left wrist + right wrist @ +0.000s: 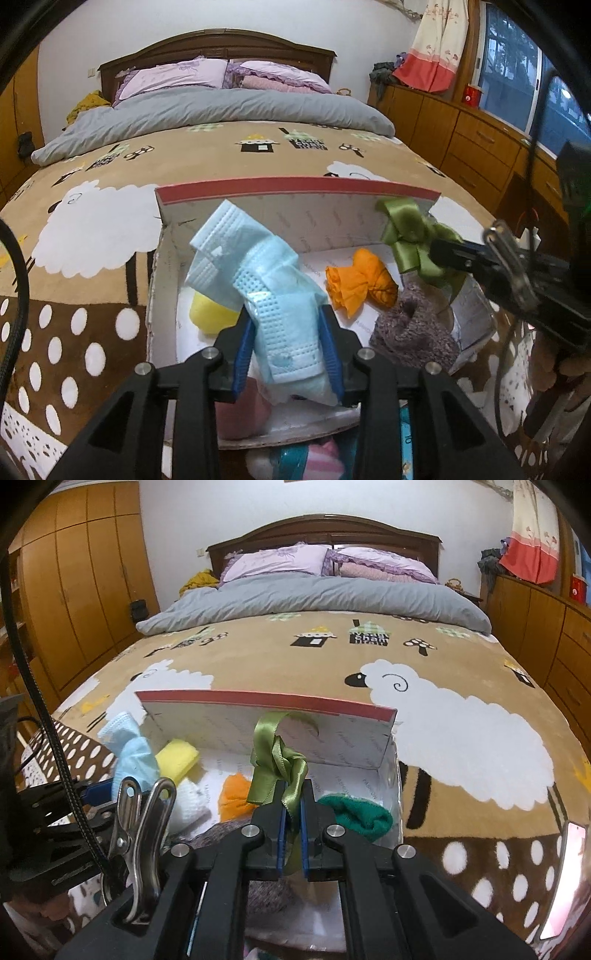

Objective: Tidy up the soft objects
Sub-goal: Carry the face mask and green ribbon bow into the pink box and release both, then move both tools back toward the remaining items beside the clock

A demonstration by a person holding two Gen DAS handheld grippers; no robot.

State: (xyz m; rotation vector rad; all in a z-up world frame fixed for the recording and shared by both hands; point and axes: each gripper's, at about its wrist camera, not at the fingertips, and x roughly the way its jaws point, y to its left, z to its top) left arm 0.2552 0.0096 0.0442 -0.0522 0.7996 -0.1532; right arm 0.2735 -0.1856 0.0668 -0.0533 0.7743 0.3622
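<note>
My left gripper (286, 314) is shut on a light blue face mask (258, 266) and holds it above the open white box (295, 190) with a red rim. My right gripper (291, 794) is shut on a green satin ribbon (277, 760), held over the same box (266, 698); the ribbon also shows in the left wrist view (410, 236). Inside the box lie a yellow sponge (210, 314), an orange cloth (360, 282), a grey-purple fuzzy piece (413, 328) and a green sock (356, 812). The mask also shows in the right wrist view (129, 753).
The box sits on a tan sheep-print blanket (461, 738) on the bed. A grey duvet (314, 594) and purple pillows lie at the far end. Wooden wardrobes (74, 590) stand left, drawers (461, 136) right. A pink-and-teal soft item (314, 461) lies in front of the box.
</note>
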